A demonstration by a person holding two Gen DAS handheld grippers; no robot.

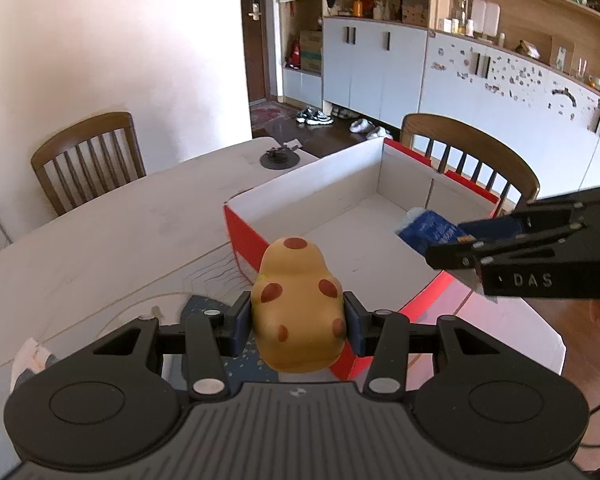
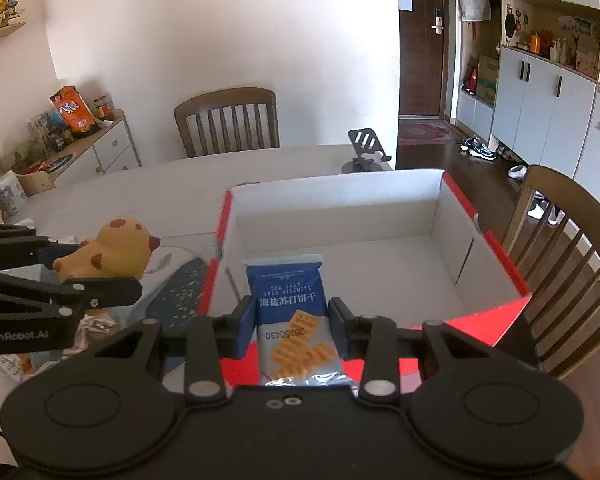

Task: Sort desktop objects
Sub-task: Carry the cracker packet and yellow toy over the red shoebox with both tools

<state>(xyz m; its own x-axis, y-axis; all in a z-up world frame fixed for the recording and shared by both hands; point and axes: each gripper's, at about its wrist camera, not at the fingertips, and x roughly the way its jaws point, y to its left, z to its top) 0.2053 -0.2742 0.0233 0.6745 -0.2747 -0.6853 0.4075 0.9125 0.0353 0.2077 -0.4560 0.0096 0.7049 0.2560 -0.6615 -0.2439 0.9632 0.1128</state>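
Left wrist: left tongs clamped on spotted toy, right tongs on biscuit packet; best carried well over red box rim before release.

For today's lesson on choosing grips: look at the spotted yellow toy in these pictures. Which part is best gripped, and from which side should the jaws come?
Grip the spotted yellow toy across its rounded middle, coming from behind its tail end, one pad on each flank. The body is narrowest and evenly curved there, while the head bulges ahead. The left gripper holds it exactly so, near the red and white box.
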